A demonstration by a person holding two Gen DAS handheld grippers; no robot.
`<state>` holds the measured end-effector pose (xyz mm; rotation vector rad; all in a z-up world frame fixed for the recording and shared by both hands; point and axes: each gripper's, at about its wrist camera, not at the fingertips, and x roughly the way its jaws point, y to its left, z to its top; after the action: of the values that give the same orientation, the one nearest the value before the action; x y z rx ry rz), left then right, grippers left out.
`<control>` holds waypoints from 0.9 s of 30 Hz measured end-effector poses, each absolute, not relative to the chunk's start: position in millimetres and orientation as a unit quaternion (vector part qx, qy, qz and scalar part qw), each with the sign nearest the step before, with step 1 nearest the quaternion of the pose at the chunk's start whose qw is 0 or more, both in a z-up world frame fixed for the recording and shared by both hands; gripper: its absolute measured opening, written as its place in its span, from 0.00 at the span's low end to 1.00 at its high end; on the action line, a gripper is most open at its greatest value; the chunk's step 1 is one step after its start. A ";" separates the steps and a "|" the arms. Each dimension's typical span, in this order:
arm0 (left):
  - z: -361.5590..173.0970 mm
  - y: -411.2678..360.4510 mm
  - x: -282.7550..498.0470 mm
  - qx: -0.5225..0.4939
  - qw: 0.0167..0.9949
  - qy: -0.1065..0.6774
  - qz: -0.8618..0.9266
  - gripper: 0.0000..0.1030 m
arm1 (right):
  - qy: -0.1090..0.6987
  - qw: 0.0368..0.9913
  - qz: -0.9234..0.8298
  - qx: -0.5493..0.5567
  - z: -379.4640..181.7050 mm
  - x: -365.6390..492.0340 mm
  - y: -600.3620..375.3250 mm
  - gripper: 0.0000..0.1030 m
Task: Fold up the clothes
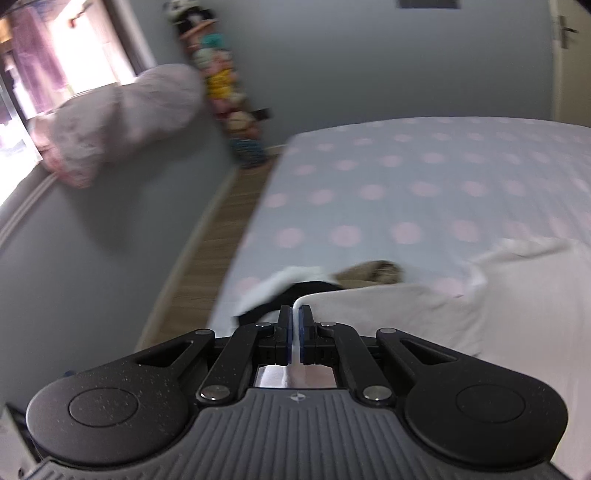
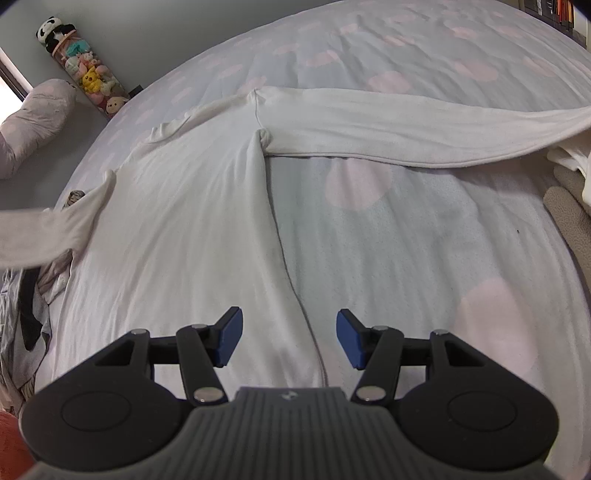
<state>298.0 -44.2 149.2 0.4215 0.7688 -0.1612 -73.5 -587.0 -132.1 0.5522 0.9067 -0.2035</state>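
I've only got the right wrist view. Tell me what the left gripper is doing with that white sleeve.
Observer: The left gripper is shut on an edge of the white garment, white cloth pinched between its blue pads.
Operator: Describe what lies past it.
Observer: A dark garment and a tan furry item lie on the dotted bedsheet, beyond the gripper.
Operator: Give me the room beyond the bed.
Observer: A strip of wooden floor runs between bed and grey wall; a door with a handle is at top right.

left gripper (image 1: 295, 314) pinching white garment (image 1: 424, 314), spotted bedsheet (image 1: 406, 184)
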 end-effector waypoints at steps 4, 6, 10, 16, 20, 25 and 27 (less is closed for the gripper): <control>136.3 -18.2 319.1 0.200 0.902 0.380 -0.038 0.02 | 0.435 0.856 -0.100 0.260 -132.6 -72.8 -586.4 0.58; 124.6 -0.4 326.9 0.192 0.899 0.393 -0.019 0.02 | 0.438 0.854 -0.101 0.261 -133.4 -71.6 -586.5 0.58; 91.2 40.4 335.5 0.176 0.883 0.436 0.015 0.02 | 0.444 0.851 -0.107 0.259 -134.9 -68.7 -586.1 0.58; 27.3 88.5 336.6 0.159 0.866 0.472 0.043 0.02 | 0.457 0.847 -0.111 0.248 -136.8 -63.0 -584.1 0.58; -8.1 105.7 337.5 0.145 0.864 0.478 0.057 0.02 | 0.456 0.849 -0.110 0.244 -135.7 -62.7 -582.3 0.58; -25.5 106.6 332.9 0.133 0.870 0.472 0.050 0.03 | 0.461 0.846 -0.115 0.241 -136.6 -59.9 -580.3 0.58; -23.2 100.8 326.1 0.138 0.874 0.465 0.035 0.11 | 0.465 0.845 -0.116 0.238 -136.9 -58.1 -579.7 0.58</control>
<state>326.1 100.8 -23.2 0.2889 0.9714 0.0741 -58.1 -579.7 -136.9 0.5026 0.9813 -0.2440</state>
